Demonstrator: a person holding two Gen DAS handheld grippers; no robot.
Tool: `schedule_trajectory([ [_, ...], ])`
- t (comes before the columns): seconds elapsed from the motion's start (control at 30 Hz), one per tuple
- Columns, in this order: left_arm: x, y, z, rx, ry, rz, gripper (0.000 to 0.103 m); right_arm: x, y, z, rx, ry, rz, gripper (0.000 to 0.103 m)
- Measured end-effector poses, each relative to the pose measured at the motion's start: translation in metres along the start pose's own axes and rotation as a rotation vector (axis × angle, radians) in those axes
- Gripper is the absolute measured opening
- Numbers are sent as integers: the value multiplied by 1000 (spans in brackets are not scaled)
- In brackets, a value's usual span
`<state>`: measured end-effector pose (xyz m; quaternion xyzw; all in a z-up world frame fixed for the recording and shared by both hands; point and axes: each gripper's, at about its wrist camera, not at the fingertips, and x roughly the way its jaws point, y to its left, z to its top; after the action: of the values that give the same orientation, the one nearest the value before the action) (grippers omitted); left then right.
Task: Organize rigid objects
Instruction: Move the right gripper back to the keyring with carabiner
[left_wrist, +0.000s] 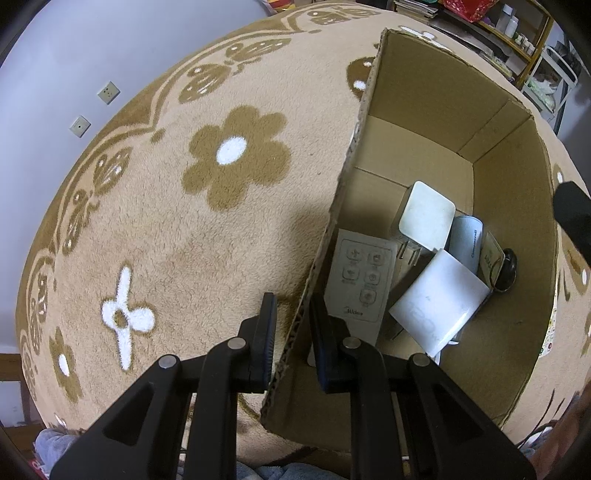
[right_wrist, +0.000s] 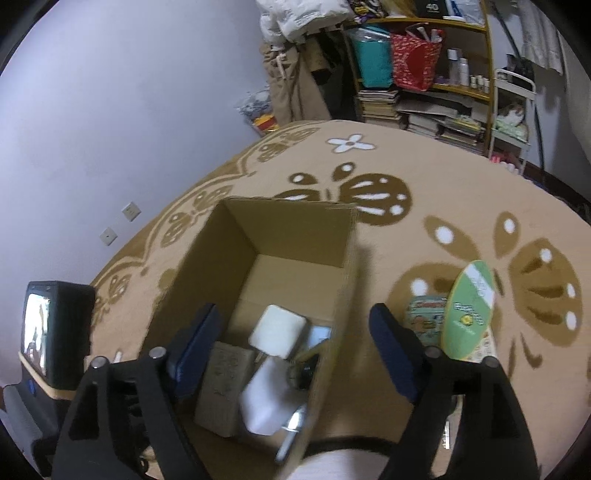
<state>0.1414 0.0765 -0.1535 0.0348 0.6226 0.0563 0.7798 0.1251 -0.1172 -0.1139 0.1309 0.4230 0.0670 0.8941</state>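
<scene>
An open cardboard box (left_wrist: 424, 122) sits on a tan carpet (left_wrist: 207, 229) patterned with brown flowers and butterflies. In the left wrist view the box fills the right half of the frame. At the bottom centre, the left gripper (left_wrist: 293, 321) straddles the box's near wall, one finger outside and one inside, the pads close against the cardboard; a narrow gap shows on each side, so I cannot tell whether they are truly pinching it.

Inside the box, at lower right of that view, lie a flat white remote control (left_wrist: 360, 282) marked with button outlines, two white plug-in chargers (left_wrist: 428, 218), one above the other, a pale blue cylinder (left_wrist: 467, 238) with dark lettering, and a small dark round object (left_wrist: 506, 271) against the far side.

In the right wrist view the box occupies the centre. The right gripper (right_wrist: 291, 354) hovers above it at the bottom of the frame, fingers spread wide and holding nothing. On the carpet just right of the box, at right centre, stands a green oval-topped container (right_wrist: 469, 310) beside a small colourful tin (right_wrist: 424, 314). Cluttered shelves (right_wrist: 436, 74) fill the upper right.
</scene>
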Motion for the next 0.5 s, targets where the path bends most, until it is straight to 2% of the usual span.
schedule_trajectory([
  [0.3, -1, 0, 0, -1, 0, -1, 18, -4, -41, -2, 65, 27, -73, 91],
  [0.4, -1, 0, 0, -1, 1, -1, 18, -9, -60, -5, 147, 33, -50, 91],
  [0.5, -2, -1, 0, -2, 1, -1, 18, -11, -72, -12, 168, 37, -56, 91],
])
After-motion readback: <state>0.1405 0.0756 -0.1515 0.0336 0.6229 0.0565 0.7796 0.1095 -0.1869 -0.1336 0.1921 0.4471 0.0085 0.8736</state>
